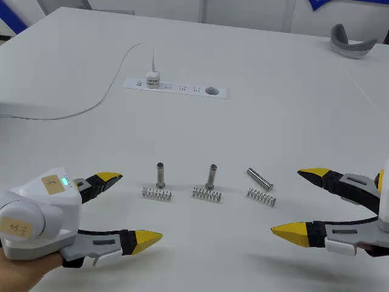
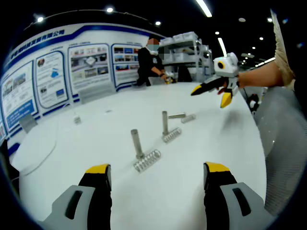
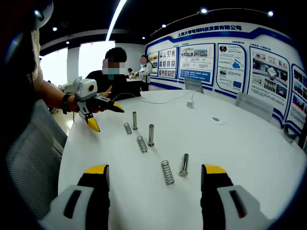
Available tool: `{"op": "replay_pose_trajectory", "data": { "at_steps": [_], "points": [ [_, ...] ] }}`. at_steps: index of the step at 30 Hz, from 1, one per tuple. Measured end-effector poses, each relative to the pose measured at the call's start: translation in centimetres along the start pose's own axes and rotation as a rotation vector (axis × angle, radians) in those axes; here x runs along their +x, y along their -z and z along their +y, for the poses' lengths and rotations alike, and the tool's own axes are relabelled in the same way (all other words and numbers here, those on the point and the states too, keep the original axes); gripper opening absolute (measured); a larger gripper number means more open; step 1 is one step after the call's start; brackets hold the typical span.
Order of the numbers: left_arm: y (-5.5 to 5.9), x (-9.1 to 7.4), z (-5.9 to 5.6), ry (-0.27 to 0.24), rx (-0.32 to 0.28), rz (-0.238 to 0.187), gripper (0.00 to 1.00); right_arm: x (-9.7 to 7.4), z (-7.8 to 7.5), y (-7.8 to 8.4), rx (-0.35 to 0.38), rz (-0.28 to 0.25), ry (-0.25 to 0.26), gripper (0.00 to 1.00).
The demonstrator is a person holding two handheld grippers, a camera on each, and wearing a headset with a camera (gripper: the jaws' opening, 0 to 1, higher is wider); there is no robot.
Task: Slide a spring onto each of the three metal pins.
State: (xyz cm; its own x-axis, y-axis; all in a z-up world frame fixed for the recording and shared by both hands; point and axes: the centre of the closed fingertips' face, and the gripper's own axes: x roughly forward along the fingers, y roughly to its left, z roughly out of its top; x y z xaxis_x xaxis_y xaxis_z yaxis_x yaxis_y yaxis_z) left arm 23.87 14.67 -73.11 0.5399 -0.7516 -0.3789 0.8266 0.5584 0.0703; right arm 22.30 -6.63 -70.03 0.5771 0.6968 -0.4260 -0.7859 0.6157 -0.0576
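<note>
On the white worktop [image 1: 292, 91], toward its near edge, the left pin [image 1: 160, 174] and middle pin [image 1: 211, 176] stand upright, while the right pin [image 1: 259, 179] lies flat. The left spring [image 1: 157, 194], middle spring [image 1: 206, 194] and right spring [image 1: 261, 197] lie loose just nearside of them. The left gripper [image 1: 138, 207] and right gripper [image 1: 285, 201] hover at the row's ends, jaws spread, empty.

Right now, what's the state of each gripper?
Yellow-tipped left gripper: open, holding nothing.
Yellow-tipped right gripper: open, holding nothing.
</note>
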Motion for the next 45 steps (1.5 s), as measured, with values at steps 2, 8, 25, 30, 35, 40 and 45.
{"op": "replay_pose_trajectory", "data": {
  "at_steps": [2, 8, 25, 30, 35, 40, 45],
  "points": [
    [0.0, 0.0, 0.0, 0.001, -0.002, -0.001, 0.80, 0.0, -0.1, -0.1, 0.004, -0.002, 0.004, 0.79],
    [-0.1, 0.1, 0.0, -0.001, -0.008, -0.006, 0.81, 0.0, -0.4, -0.3, 0.013, 0.001, 0.014, 0.78],
    [-0.1, 0.0, 0.0, -0.006, -0.018, -0.015, 0.81, -0.1, -1.2, -0.6, 0.019, 0.025, 0.040, 0.75],
    [0.0, 0.0, -0.2, -0.006, -0.019, -0.012, 0.81, 0.1, -1.8, -0.9, 0.024, 0.039, 0.052, 0.72],
    [0.1, 0.0, -0.4, -0.001, -0.018, -0.009, 0.80, 0.6, -2.8, -1.5, 0.027, 0.059, 0.067, 0.65],
    [0.2, 0.1, -0.5, 0.002, -0.019, -0.008, 0.80, 1.7, -4.0, -1.9, 0.027, 0.100, 0.091, 0.56],
    [0.2, 0.1, -0.6, 0.004, -0.020, -0.008, 0.80, 3.0, -4.7, -2.0, 0.032, 0.144, 0.105, 0.49]
  ]
}}
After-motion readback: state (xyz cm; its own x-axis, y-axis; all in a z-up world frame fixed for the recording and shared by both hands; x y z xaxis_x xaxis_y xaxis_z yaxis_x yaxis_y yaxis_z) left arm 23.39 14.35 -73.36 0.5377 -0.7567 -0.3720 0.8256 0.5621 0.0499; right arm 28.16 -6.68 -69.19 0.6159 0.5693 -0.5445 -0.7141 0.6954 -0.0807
